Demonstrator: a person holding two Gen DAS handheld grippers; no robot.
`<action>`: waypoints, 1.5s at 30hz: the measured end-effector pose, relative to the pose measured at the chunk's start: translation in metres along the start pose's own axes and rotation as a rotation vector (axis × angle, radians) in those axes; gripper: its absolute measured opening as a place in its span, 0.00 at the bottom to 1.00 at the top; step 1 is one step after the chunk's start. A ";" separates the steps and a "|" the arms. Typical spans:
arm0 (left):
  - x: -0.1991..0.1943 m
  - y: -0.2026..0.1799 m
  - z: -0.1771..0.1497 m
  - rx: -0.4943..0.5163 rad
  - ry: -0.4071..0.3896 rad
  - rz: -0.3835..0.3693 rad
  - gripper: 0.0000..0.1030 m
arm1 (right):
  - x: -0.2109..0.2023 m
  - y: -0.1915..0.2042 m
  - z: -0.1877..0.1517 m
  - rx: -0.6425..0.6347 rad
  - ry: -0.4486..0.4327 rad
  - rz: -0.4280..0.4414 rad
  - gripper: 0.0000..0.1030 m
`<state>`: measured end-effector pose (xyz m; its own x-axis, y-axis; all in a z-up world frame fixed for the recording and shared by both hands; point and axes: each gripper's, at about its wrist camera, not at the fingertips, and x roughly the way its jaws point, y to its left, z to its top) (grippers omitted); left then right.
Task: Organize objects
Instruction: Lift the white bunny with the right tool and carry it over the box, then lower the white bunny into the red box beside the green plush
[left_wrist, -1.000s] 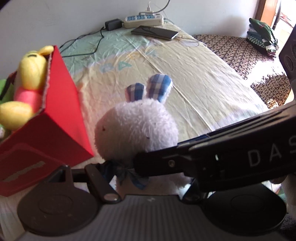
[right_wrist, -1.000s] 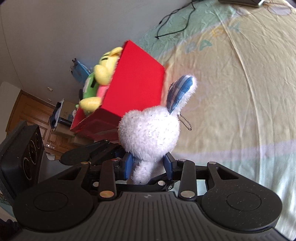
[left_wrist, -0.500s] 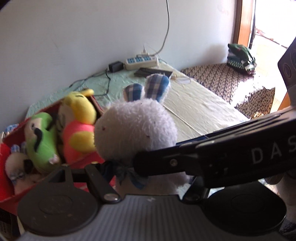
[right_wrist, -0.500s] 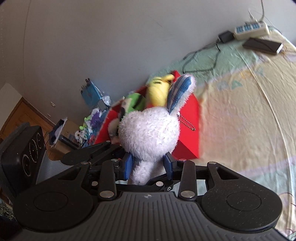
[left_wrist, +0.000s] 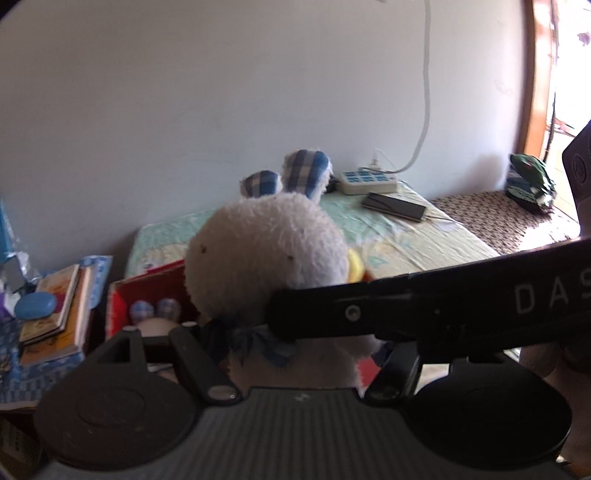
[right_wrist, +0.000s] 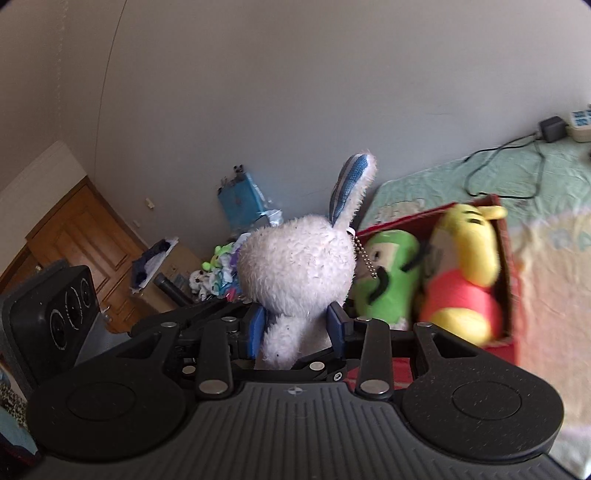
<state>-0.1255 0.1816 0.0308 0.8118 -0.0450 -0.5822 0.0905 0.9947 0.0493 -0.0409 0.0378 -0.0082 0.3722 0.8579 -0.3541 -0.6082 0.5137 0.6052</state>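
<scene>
Two hand-held grippers on one toy. Right hand-held gripper: blue pads pinching the white rabbit plush at the neck, below the head; toy held upright in the air, one checked ear up. Left hand-held gripper: rabbit's body sits between its fingers, but the right gripper's arm crosses the view and hides the tips, so cannot tell whether it presses or only brackets the toy.

Red box on the bed, open top, just beside and below the rabbit. Already in it: green plush, yellow bear plush, and, in the left view, a small checked-eared toy at one end.

Step, as judged: carry phase, rabbit brought up to the box for stowing.

Next move likely calls for shifting over the free gap near the green plush, lowering, then spreading the jaws. Box looks crowded; may need a push down.
</scene>
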 end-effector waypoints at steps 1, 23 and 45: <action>0.001 0.007 -0.001 -0.011 0.000 0.017 0.67 | 0.008 0.002 0.003 -0.005 0.012 0.009 0.38; 0.089 0.093 -0.027 -0.183 0.179 0.004 0.67 | 0.105 -0.012 0.006 0.009 0.191 -0.131 0.37; 0.113 0.085 -0.032 -0.152 0.266 0.044 0.78 | 0.116 -0.038 0.001 0.070 0.241 -0.181 0.34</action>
<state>-0.0444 0.2644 -0.0574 0.6318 0.0046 -0.7751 -0.0449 0.9985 -0.0307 0.0261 0.1176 -0.0715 0.2881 0.7345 -0.6144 -0.4940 0.6637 0.5617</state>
